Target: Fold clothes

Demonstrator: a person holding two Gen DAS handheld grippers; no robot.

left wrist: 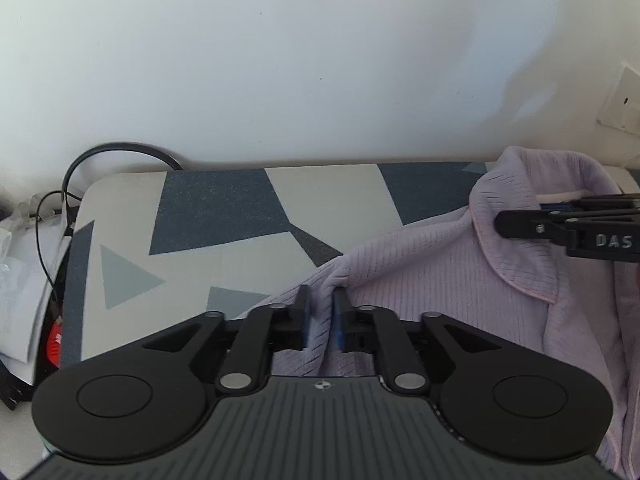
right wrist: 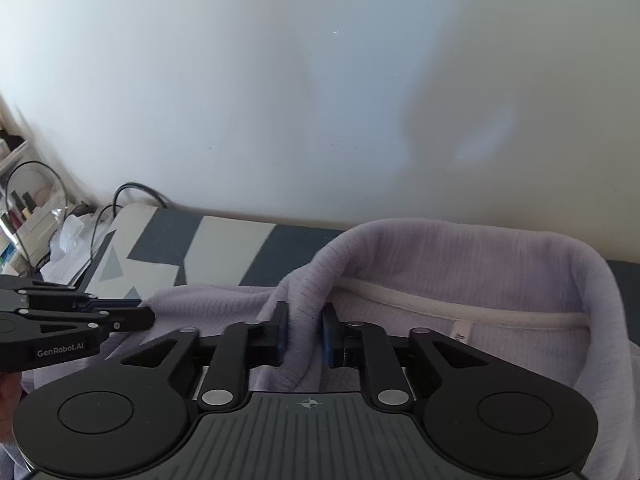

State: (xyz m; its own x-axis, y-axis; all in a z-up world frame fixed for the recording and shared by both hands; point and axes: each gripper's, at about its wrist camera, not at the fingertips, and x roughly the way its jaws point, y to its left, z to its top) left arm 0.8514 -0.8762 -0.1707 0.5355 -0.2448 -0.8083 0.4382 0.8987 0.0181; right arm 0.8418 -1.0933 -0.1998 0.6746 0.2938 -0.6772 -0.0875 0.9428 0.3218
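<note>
Your left hand-held gripper (left wrist: 320, 312) and right hand-held gripper (right wrist: 305, 328) each pinch a fold of the lilac top (left wrist: 440, 272) on the table (left wrist: 224, 208); its lower part is cut off.

Patterned board with a lilac garment on it

The flat surface (left wrist: 224, 208) wears a cover of pale grey, dark blue-grey and mid-grey angular patches, and its rounded end lies ahead and to the left of the left gripper (left wrist: 320, 300), against a white wall. A ribbed lilac garment (left wrist: 440, 272) lies directly on it, spreading from just ahead of that gripper's fingertips off to its right, its collar raised at the far edge. Ahead and to the left of the right gripper (right wrist: 305, 312) the bare patterned cover (right wrist: 224, 244) shows beyond the cloth.
</note>
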